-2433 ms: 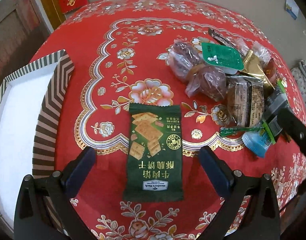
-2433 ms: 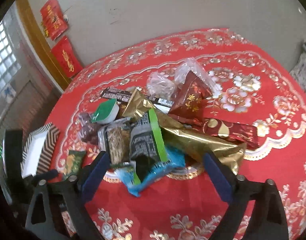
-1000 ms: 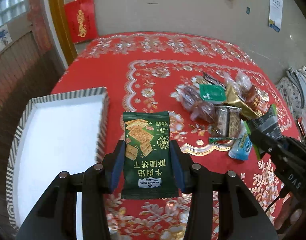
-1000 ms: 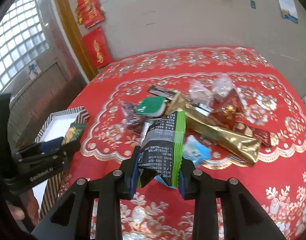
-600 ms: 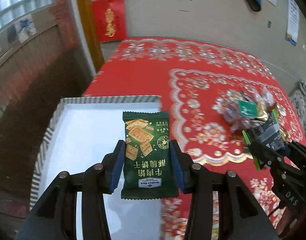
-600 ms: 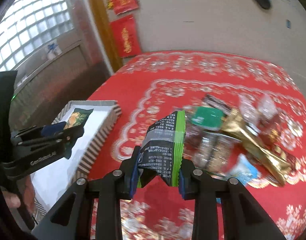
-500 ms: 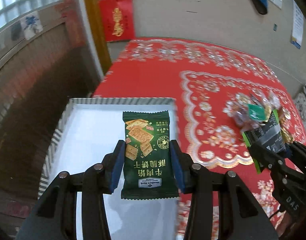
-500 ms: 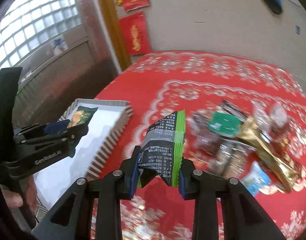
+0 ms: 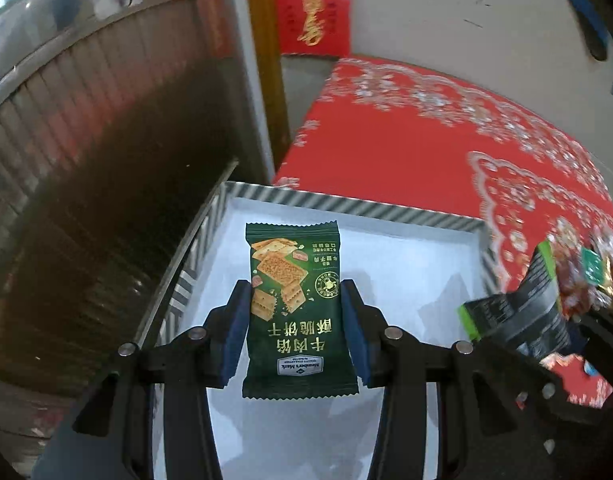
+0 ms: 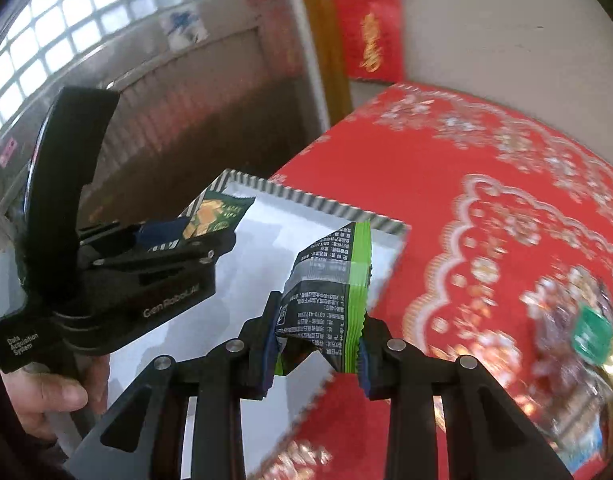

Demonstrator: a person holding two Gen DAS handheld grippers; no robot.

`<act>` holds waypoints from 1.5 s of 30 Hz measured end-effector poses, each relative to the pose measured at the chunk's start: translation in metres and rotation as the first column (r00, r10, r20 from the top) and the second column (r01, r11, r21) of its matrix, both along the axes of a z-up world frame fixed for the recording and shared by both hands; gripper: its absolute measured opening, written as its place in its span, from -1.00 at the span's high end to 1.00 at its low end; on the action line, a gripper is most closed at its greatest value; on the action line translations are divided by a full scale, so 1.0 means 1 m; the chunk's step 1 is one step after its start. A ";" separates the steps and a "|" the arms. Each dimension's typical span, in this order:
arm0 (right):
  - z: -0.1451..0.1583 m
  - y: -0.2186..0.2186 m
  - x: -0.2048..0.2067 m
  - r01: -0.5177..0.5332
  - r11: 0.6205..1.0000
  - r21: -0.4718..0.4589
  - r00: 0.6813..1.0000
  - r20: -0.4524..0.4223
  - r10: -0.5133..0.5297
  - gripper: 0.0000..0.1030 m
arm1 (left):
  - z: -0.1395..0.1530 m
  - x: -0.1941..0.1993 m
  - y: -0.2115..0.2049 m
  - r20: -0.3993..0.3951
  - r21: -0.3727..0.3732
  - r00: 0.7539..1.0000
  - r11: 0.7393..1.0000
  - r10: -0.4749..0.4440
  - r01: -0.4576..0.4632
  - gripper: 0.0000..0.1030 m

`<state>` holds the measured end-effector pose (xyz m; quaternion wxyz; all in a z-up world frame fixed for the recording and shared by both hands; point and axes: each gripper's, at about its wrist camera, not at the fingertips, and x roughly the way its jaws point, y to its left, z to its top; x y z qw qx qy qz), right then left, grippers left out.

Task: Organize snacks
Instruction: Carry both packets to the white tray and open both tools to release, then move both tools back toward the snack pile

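Cracker packet (image 9: 298, 312), dark green, is clamped by its side edges between the pads of the left gripper (image 9: 296, 328), jaws closed to the packet's width, and hangs above the white floor of the striped tray (image 9: 346, 202), toward the tray's left wall. Release from this height could let the flat packet flutter or land leaning on that wall, since the left rim borders the worktop edge and the dark floor lies beyond it; a drop made too far left would send the packet off the worktop. Black-and-green pouch (image 10: 330, 300) is pinched near its lower end by the right gripper (image 10: 316, 350), jaws nearly closed, and is crumpled and folded at the grip. The pouch sits over the tray's right-hand part, close to the near right corner; a release made before it is fully inside the rim could leave it straddling the striped wall or falling onto the red tablecloth (image 10: 486, 184). Both grippers occupy the same tray together and stand near each other, so a collision between them, or one packet landing on the other, is a possible fault. The tray looks light and could slide if a finger strikes its wall. Remaining snack pile (image 10: 578, 328) lies well apart on the cloth.
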<state>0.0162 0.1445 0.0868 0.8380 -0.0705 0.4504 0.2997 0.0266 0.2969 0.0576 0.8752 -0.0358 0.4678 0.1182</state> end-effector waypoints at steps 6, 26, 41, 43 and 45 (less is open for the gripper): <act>-0.019 0.032 0.017 -0.059 0.997 -0.042 0.997 -0.047 0.057 0.38 | -0.018 0.014 0.015 -0.037 -0.020 0.999 1.000 0.022 -0.023 0.17; -0.050 0.057 0.034 -0.115 0.987 -0.111 0.989 -0.110 0.102 0.00 | -0.038 0.030 0.017 -0.087 -0.004 0.995 0.999 0.042 -0.042 0.10; 0.003 -0.011 0.004 0.019 1.000 -0.010 0.999 0.040 -0.019 -0.42 | -0.005 -0.003 0.019 -0.013 -0.096 0.998 0.994 0.057 -0.058 -0.30; 0.005 -0.031 -0.006 0.045 0.999 0.020 0.998 0.040 -0.045 -0.42 | 0.003 -0.015 0.010 0.008 -0.091 0.999 0.995 0.037 -0.036 -0.34; 0.007 -0.048 -0.012 0.065 0.997 0.034 0.997 0.036 -0.066 -0.43 | 0.011 -0.026 -0.002 0.028 -0.086 1.000 0.996 0.007 -0.004 -0.34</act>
